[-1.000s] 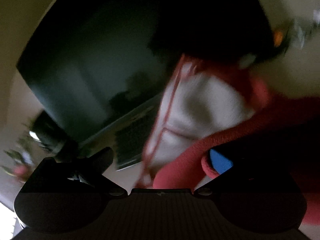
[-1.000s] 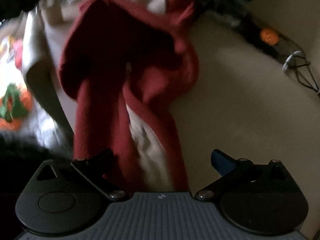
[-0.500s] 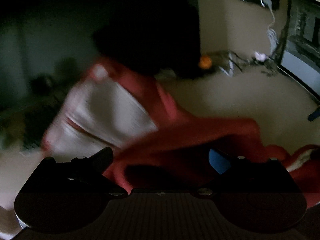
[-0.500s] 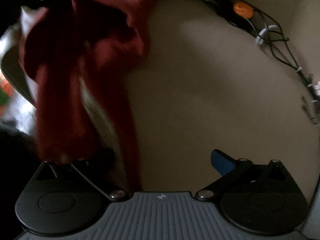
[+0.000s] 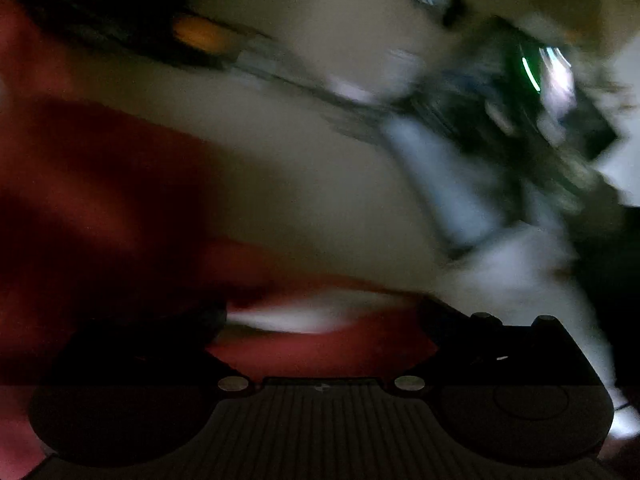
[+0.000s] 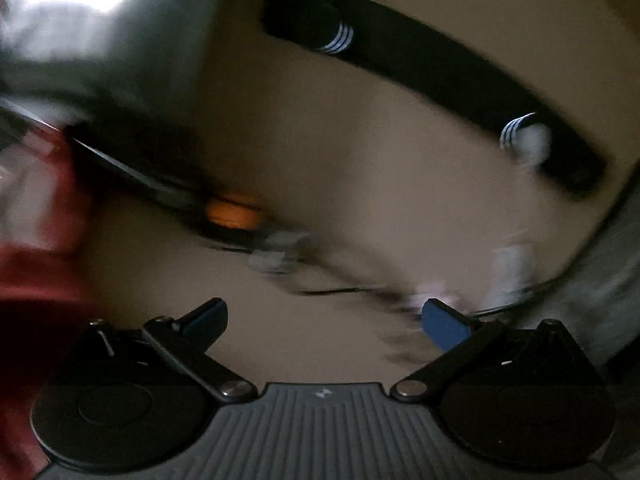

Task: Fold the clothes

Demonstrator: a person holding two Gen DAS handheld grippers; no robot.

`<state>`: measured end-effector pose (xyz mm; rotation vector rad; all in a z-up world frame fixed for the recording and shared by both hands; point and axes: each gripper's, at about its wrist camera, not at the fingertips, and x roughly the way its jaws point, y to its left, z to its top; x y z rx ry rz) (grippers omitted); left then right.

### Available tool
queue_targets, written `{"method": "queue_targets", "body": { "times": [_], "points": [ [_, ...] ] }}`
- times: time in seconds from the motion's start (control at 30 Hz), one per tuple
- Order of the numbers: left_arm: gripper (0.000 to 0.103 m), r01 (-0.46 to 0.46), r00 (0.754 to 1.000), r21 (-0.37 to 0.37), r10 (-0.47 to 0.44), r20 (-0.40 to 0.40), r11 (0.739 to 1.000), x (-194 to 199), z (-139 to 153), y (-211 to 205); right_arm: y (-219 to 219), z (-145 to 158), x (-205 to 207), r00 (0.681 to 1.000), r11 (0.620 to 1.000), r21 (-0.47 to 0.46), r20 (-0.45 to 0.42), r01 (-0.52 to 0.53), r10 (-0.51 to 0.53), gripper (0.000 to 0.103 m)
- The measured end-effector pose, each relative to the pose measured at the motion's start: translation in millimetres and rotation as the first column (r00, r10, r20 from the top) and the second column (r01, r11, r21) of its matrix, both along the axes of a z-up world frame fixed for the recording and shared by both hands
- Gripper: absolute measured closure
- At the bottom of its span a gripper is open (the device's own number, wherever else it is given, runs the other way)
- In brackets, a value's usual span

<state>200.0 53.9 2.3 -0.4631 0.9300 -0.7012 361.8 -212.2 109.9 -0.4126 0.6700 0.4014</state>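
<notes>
Both views are dark and blurred by motion. The red garment with a pale lining (image 5: 100, 184) fills the left of the left wrist view and runs across between the fingers of my left gripper (image 5: 320, 320), whose jaws stand wide apart with cloth lying between them. In the right wrist view the red garment (image 6: 36, 280) shows only at the left edge, beside my right gripper (image 6: 324, 320). The right gripper is open and empty, with its blue pads (image 6: 444, 328) apart over the beige surface (image 6: 360, 200).
An orange object (image 6: 232, 212) and tangled cables (image 6: 340, 280) lie on the beige surface. A black wall rack with white-striped hooks (image 6: 420, 60) hangs behind. A blurred dark and white cluster with a green light (image 5: 528, 68) is at the right of the left wrist view.
The right gripper has swung away from the red garment, which slid from the centre to the left edge. The left view has swept right, with the garment now low and to the left.
</notes>
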Motion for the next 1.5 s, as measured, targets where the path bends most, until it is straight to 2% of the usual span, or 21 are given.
{"method": "queue_targets", "body": {
  "times": [0.07,0.13,0.23,0.3,0.33,0.4,0.5,0.53,0.6,0.63,0.7,0.8,0.97,1.07,1.17,1.2,1.23,1.3,1.37,1.4,1.5],
  "points": [
    [0.000,0.066,0.996,0.027,-0.067,0.066,0.997,-5,18,-19,0,0,-20,0.993,0.990,0.119,-0.079,-0.074,0.084,0.000],
    [0.000,0.065,0.987,0.068,-0.074,0.141,0.996,-12,42,-8,7,-18,-48,0.983,0.981,0.153,-0.124,-0.117,0.137,0.000],
    [0.000,-0.008,0.973,0.080,-0.010,0.229,0.997,-19,72,45,29,-43,-85,0.968,0.958,0.235,-0.150,-0.164,0.203,0.000],
    [0.000,-0.124,0.956,0.148,0.078,0.283,0.981,-21,82,87,56,-52,-106,0.954,0.931,0.297,-0.141,-0.212,0.263,0.000],
    [0.000,-0.209,0.943,0.205,0.141,0.303,0.956,-19,82,109,75,-54,-116,0.945,0.914,0.319,-0.123,-0.251,0.302,0.000],
    [0.000,-0.357,0.920,0.302,0.276,0.280,0.884,-7,68,153,115,-56,-135,0.931,0.892,0.324,-0.074,-0.316,0.357,0.000],
    [0.000,-0.480,0.877,0.400,0.441,0.192,0.781,10,34,214,186,-59,-156,0.888,0.833,0.361,-0.026,-0.420,0.459,0.000],
    [0.000,-0.502,0.862,0.424,0.478,0.171,0.754,13,22,228,202,-61,-158,0.879,0.815,0.389,-0.029,-0.429,0.477,0.000],
    [0.000,-0.518,0.845,0.448,0.517,0.136,0.729,16,1,251,233,-77,-158,0.855,0.791,0.440,-0.092,-0.426,0.511,0.000],
    [0.000,-0.515,0.844,0.446,0.523,0.116,0.732,17,-8,259,240,-86,-158,0.848,0.798,0.438,-0.133,-0.415,0.514,0.000],
    [0.000,-0.481,0.863,0.405,0.501,0.064,0.777,19,-22,269,238,-106,-156,0.848,0.842,0.378,-0.217,-0.384,0.484,0.000],
    [0.000,-0.415,0.900,0.384,0.435,0.038,0.825,23,-34,267,228,-130,-151,0.848,0.897,0.275,-0.316,-0.347,0.425,0.000],
    [0.000,-0.333,0.934,0.383,0.357,0.007,0.862,20,-38,248,150,-119,-127,0.904,0.949,0.048,-0.291,-0.312,0.312,0.000],
    [0.000,-0.254,0.957,0.308,0.284,-0.057,0.917,16,-39,222,102,-112,-113,0.933,0.956,-0.089,-0.262,-0.278,0.247,0.000],
    [0.000,-0.174,0.977,0.237,0.198,-0.083,0.956,13,-40,173,49,-98,-83,0.993,0.967,-0.248,-0.114,-0.059,0.032,0.000],
    [0.000,-0.149,0.981,0.209,0.170,-0.089,0.967,12,-40,156,36,-91,-78,0.998,0.958,-0.287,-0.049,0.025,-0.041,0.000],
    [0.000,-0.112,0.986,0.150,0.128,-0.108,0.982,14,-43,137,21,-80,-76,0.994,0.952,-0.287,0.009,0.107,-0.109,0.000],
    [0.000,-0.006,0.984,-0.031,0.000,-0.179,0.999,20,-51,94,-6,-55,-84,0.981,0.971,-0.144,0.027,0.192,-0.190,0.000],
    [0.000,0.106,0.958,-0.167,-0.146,-0.248,0.980,24,-54,53,-27,-35,-96,0.971,0.971,0.005,0.013,0.240,-0.240,0.000],
    [0.000,0.154,0.954,-0.177,-0.193,-0.231,0.972,25,-49,39,-27,-35,-102,0.970,0.969,0.046,0.003,0.244,-0.245,0.000],
    [0.000,0.214,0.974,-0.036,-0.216,-0.075,0.976,28,-19,36,-11,-44,-120,0.970,0.956,0.161,-0.039,0.244,-0.240,0.000]
  ]
}}
